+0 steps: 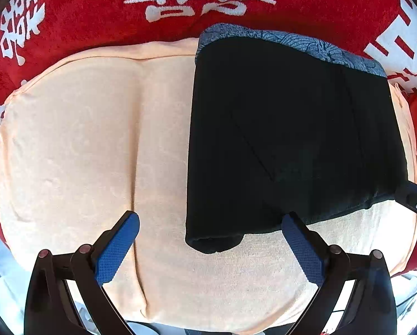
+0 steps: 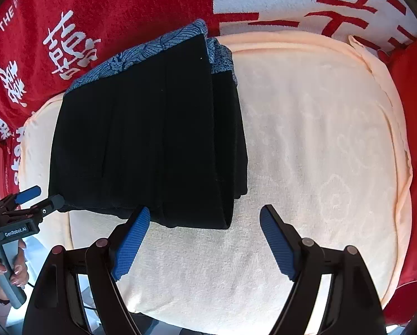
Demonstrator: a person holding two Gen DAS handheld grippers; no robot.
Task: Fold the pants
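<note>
The black pants lie folded in a compact rectangle on a peach towel, with a blue patterned waistband at the far edge. They also show in the right wrist view. My left gripper is open, hovering at the pants' near edge, holding nothing. My right gripper is open and empty, just in front of the pants' near right corner. The left gripper also appears at the left of the right wrist view, open by the pants' near left corner.
A red blanket with white characters lies under and around the peach towel. A red cushion sits at the right. A person's hand grips the left gripper's handle.
</note>
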